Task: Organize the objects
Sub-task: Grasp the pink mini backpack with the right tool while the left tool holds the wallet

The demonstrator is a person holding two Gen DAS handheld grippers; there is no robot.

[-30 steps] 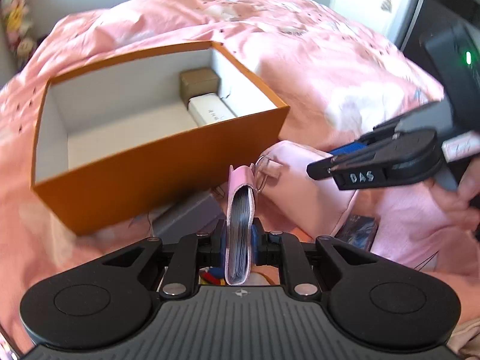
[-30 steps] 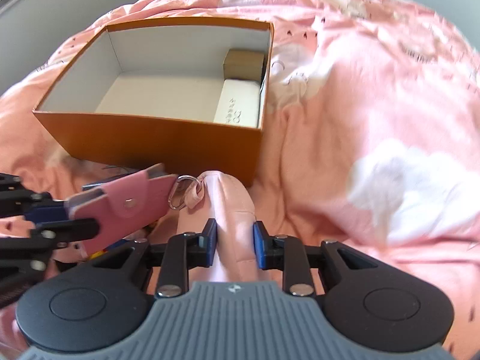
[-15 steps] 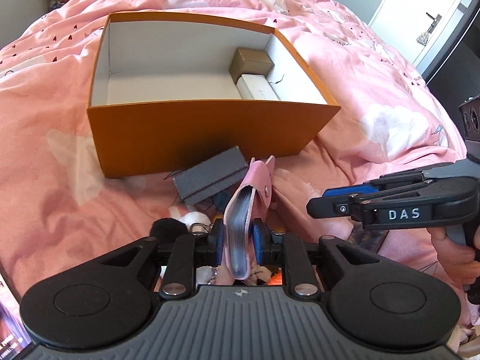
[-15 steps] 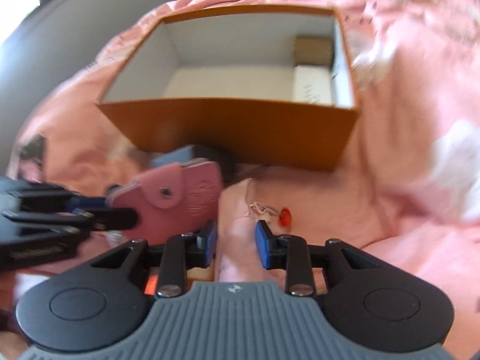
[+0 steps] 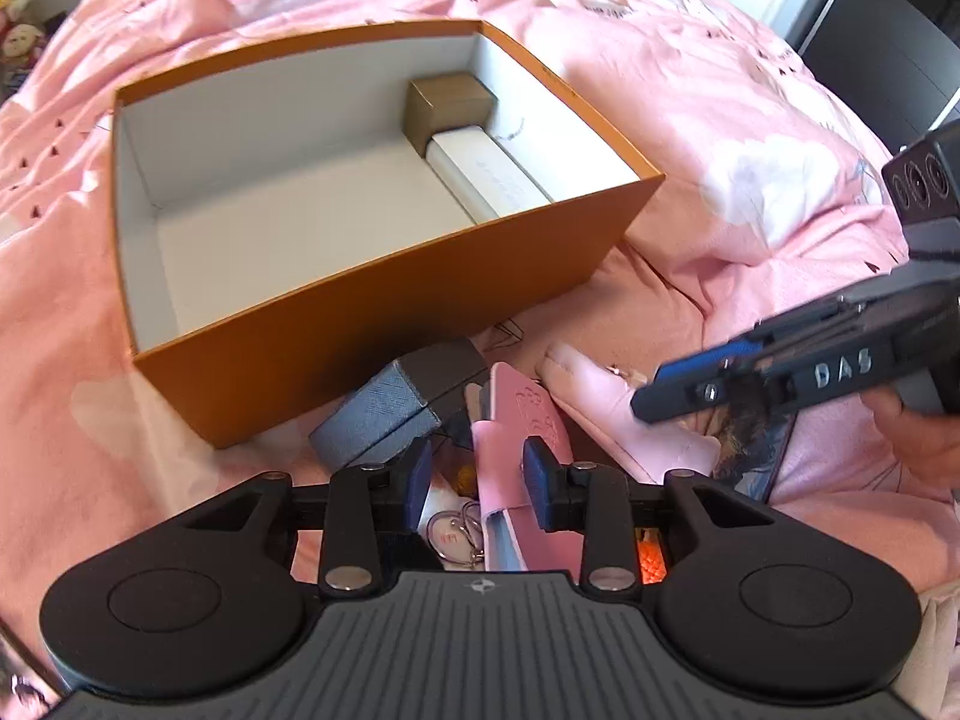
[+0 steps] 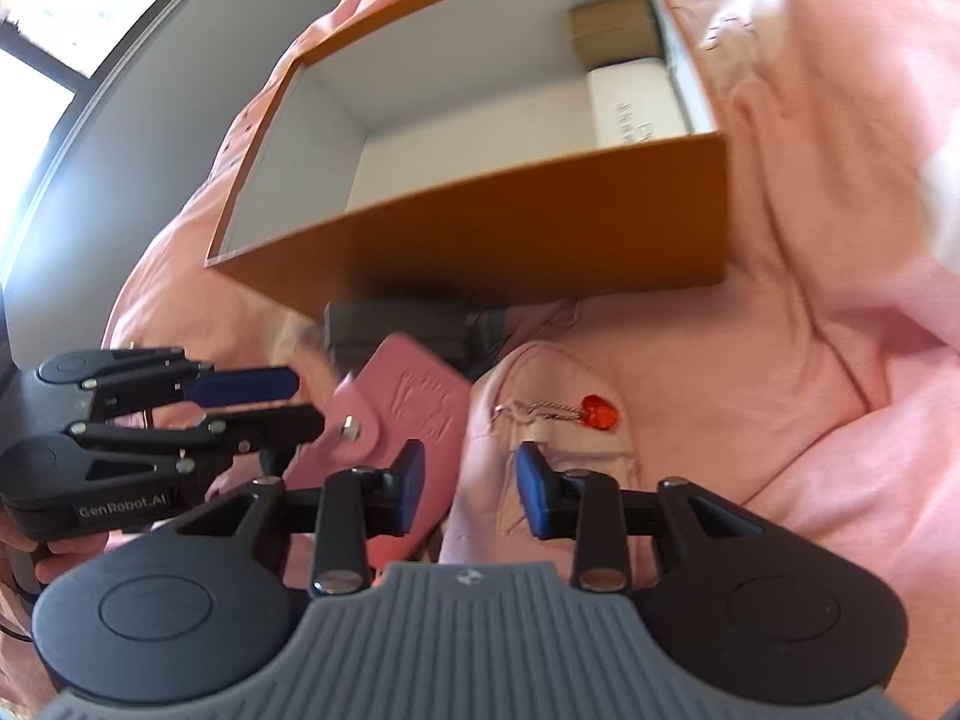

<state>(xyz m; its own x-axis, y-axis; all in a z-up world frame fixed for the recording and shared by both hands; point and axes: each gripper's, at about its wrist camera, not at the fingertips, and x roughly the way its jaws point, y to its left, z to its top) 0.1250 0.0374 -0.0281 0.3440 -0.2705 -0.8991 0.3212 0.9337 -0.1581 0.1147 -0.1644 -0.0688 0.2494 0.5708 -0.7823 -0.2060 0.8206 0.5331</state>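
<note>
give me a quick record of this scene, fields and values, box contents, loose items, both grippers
surface: pink bedding
box: orange, open, white inside
in box: brown box; white box, both against one side wall
outside box: grey case; pink wallet; pink pouch with red heart charm
left gripper: fingers just opened, wallet between them, not pressed
right gripper: fingers just opened, over pouch, no grip
</note>
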